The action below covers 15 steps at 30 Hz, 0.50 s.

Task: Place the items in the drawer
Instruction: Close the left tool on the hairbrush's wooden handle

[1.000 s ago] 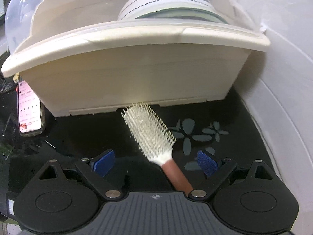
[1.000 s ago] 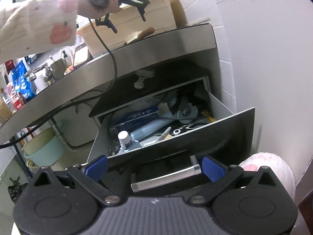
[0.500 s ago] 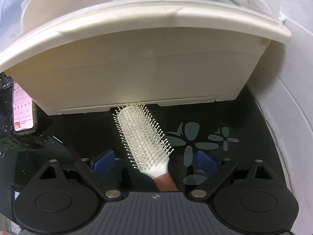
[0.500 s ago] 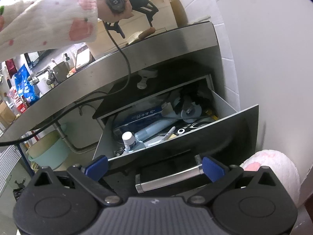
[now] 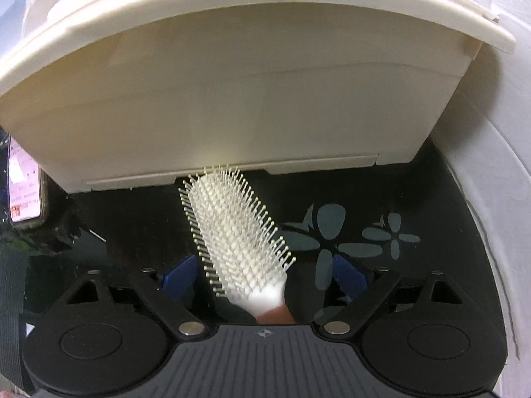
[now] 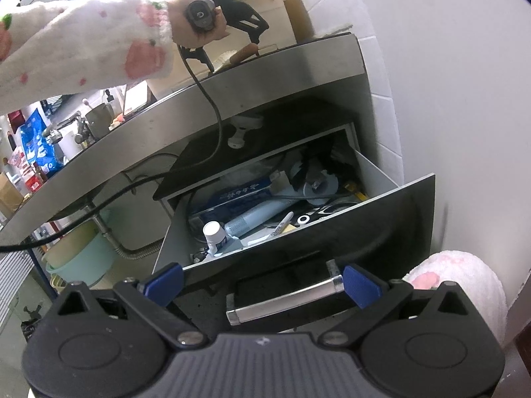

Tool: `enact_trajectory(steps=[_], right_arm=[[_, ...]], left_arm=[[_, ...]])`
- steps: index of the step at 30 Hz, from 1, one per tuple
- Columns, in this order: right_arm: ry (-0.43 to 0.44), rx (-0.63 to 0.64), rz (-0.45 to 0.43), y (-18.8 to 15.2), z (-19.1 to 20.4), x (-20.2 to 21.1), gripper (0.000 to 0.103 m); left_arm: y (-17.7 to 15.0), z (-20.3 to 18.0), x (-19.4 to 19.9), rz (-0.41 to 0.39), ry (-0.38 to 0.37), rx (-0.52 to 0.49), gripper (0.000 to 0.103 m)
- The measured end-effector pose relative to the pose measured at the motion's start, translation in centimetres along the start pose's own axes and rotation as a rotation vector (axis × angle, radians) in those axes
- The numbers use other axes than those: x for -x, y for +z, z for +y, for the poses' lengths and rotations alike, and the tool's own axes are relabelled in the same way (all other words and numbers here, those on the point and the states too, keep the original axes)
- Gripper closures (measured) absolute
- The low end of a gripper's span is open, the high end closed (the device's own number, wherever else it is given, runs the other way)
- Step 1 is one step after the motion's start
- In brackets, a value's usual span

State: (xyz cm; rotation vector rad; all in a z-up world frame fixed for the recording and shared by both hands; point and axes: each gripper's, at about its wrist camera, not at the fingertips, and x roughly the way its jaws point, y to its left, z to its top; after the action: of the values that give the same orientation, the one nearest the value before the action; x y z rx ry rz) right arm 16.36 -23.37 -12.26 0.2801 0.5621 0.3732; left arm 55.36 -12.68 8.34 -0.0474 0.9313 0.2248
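Observation:
A white-bristled hairbrush (image 5: 237, 235) with a brown handle lies on the black counter, bristles up, its head pointing at a cream plastic bin (image 5: 232, 106). My left gripper (image 5: 264, 273) is open, its blue pads on either side of the brush's neck, not touching it. In the right wrist view the left gripper (image 6: 232, 43) hovers over the brush (image 6: 240, 54) on the counter top. My right gripper (image 6: 262, 280) is open and empty just in front of the open drawer (image 6: 275, 199), at its metal handle (image 6: 285, 298).
A phone (image 5: 25, 189) lies at the left of the counter. The white wall (image 5: 491, 199) curves close on the right. The drawer is full of clutter: a blue box (image 6: 239, 195), a white bottle (image 6: 214, 233), a pen. A green basin (image 6: 79, 255) sits under the counter.
My left gripper has moved forward along the brush, so its pads now flank the neck instead of the handle. My right gripper has drawn slightly back from the drawer.

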Motion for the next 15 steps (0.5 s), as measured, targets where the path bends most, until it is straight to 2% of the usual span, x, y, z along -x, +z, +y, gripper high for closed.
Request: enact_trajectory(steps=[2,7,15], right_arm=[[-0.002,-0.005,0.001,-0.01,-0.10,-0.04,0.000],[0.005,-0.001,0.004,0.03,0.01,-0.13,0.000],[0.004,0.010,0.009,-0.07,0.23,-0.07,0.000]], left_arm=[[0.09,0.05,-0.04,-0.001,-0.014,-0.002,0.017],[0.13,0.30,-0.03,0.003,-0.035,-0.010,0.019],[-0.29,0.72,0.16,-0.010,-0.072,-0.050,0.029]])
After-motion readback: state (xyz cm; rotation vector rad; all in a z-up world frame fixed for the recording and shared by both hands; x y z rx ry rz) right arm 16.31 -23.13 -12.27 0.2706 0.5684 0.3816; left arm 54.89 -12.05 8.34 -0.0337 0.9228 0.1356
